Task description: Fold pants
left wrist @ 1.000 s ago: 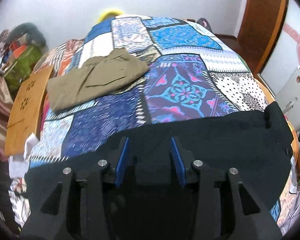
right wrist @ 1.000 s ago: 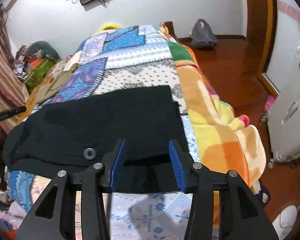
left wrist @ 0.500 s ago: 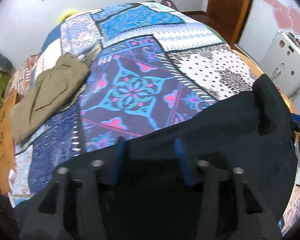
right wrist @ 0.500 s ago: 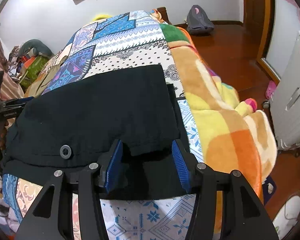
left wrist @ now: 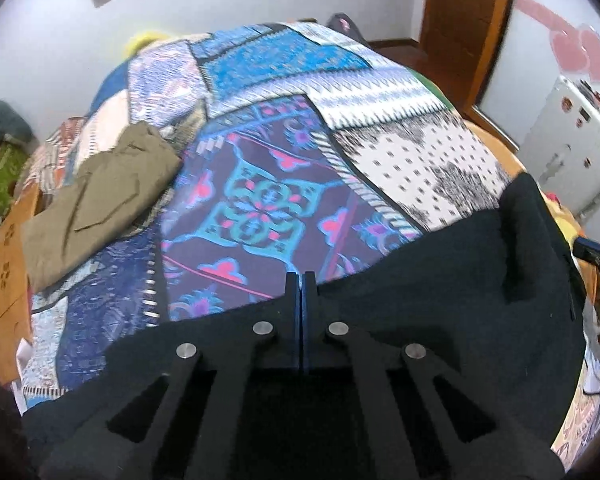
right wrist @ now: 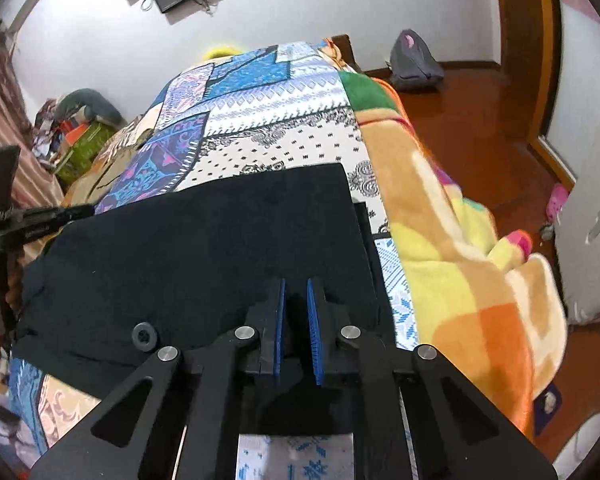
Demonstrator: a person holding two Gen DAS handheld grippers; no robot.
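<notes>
A: We see the black pants lying flat across the near end of the bed, matte dark cloth, with one round button near the waist.

B: Yes. Our left claw has just been closing, and it is clenched at the far edge of the pants; whether cloth is pinched we cannot tell. Our right claw has just been closing too, grasping a fold of the black cloth.

A: The bed carries a patchwork quilt, and folded olive pants lie on it.
</notes>
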